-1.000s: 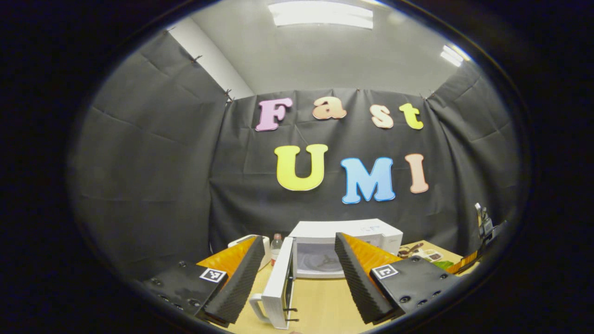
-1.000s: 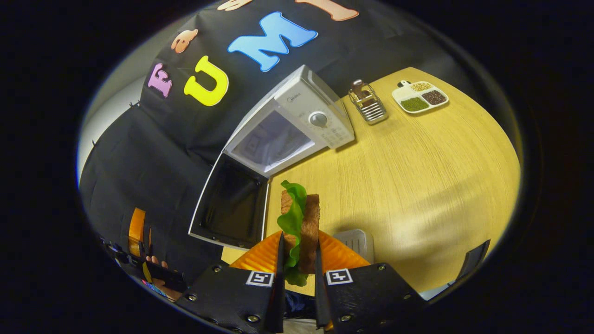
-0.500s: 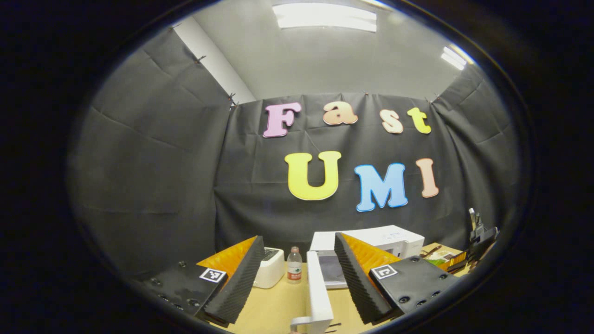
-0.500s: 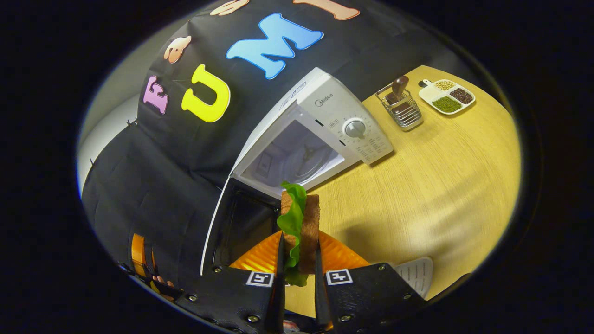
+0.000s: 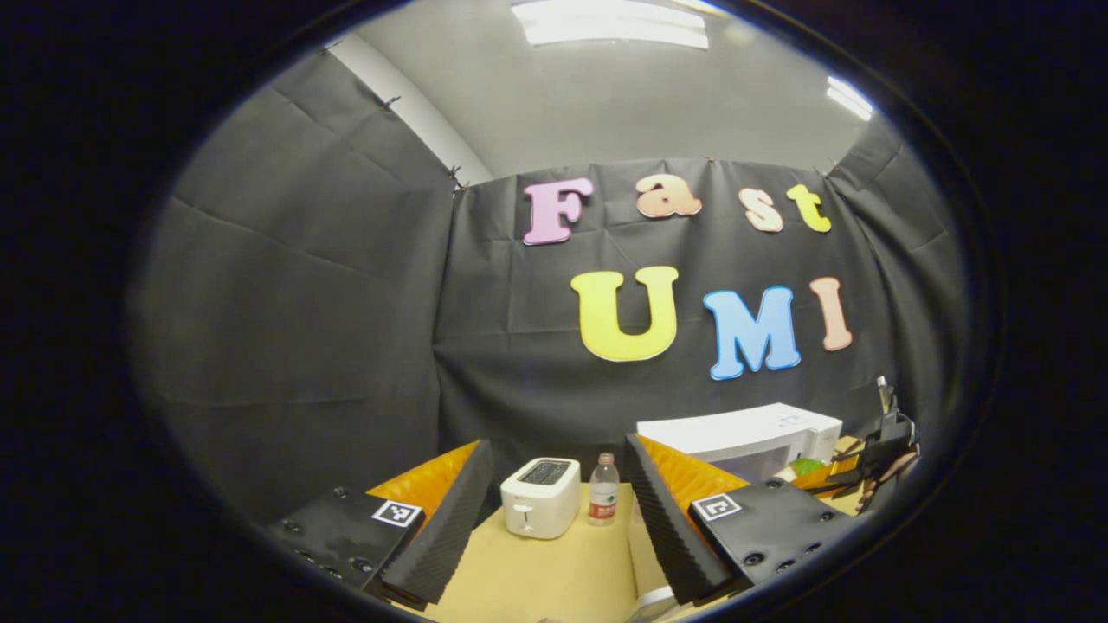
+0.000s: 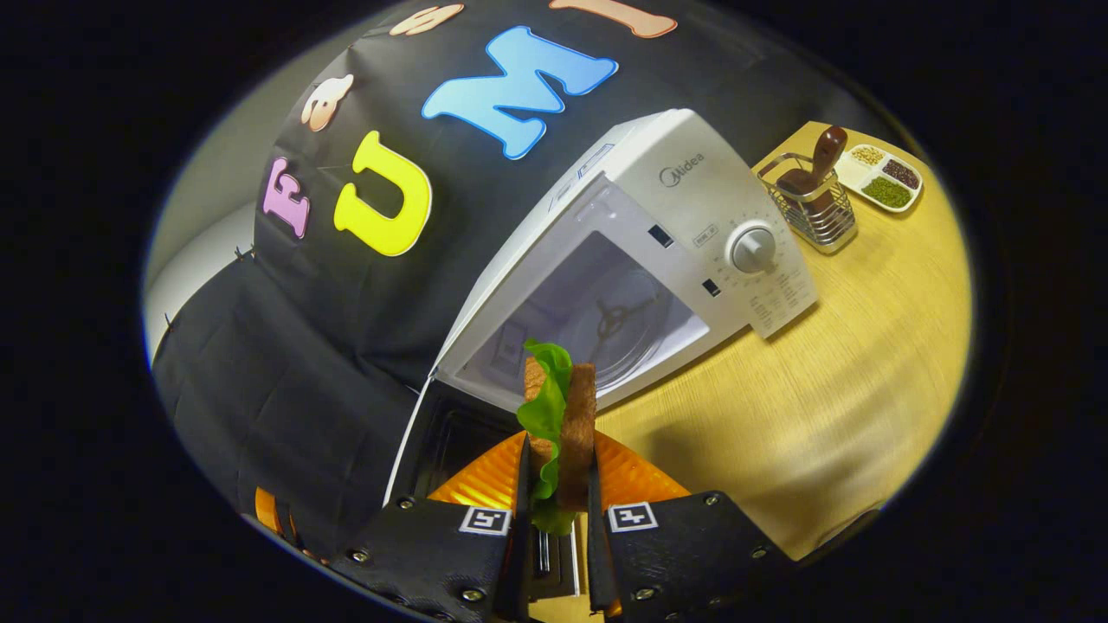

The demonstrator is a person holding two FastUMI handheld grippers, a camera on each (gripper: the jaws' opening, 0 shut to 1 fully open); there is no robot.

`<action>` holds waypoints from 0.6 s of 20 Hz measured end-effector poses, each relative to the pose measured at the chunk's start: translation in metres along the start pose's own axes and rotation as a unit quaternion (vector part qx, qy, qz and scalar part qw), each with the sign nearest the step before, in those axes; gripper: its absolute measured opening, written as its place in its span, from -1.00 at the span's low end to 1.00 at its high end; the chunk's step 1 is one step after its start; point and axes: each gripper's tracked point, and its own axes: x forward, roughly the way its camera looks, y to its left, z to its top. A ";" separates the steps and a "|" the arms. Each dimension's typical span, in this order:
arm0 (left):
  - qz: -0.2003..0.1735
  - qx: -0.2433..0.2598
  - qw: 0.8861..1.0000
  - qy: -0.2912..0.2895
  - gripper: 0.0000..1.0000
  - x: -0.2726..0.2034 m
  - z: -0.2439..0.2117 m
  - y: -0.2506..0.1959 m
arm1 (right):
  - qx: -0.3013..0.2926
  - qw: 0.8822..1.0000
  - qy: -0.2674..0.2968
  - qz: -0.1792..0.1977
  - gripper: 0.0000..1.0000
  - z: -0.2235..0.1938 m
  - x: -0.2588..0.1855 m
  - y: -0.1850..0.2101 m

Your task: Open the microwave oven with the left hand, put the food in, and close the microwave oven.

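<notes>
The left gripper is level, pointing forward over the desk, its fingers spread wide apart with nothing between them. The right gripper is rolled to one side, so its view sits tilted. Its fingers stand close together and both press on the sandwich, which stands on edge between them and juts out past the fingertips.

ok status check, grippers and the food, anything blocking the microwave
Left gripper open, holding nothing. Right gripper shut on sandwich, pointed at the cavity. Microwave door open, turntable bare. Nothing in the way.
</notes>
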 end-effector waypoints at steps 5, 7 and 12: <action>0.017 0.001 1.000 0.021 0.95 0.003 -0.012 0.036 | 0.007 0.999 -0.031 0.004 -0.48 0.006 0.052 0.002; 0.025 0.005 0.999 0.023 0.99 0.005 -0.013 0.048 | 0.007 0.999 -0.048 0.002 -0.48 0.007 0.072 0.000; 0.046 0.010 0.998 0.042 0.94 -0.002 -0.025 0.076 | 0.015 0.997 -0.079 0.003 -0.48 0.016 0.123 -0.004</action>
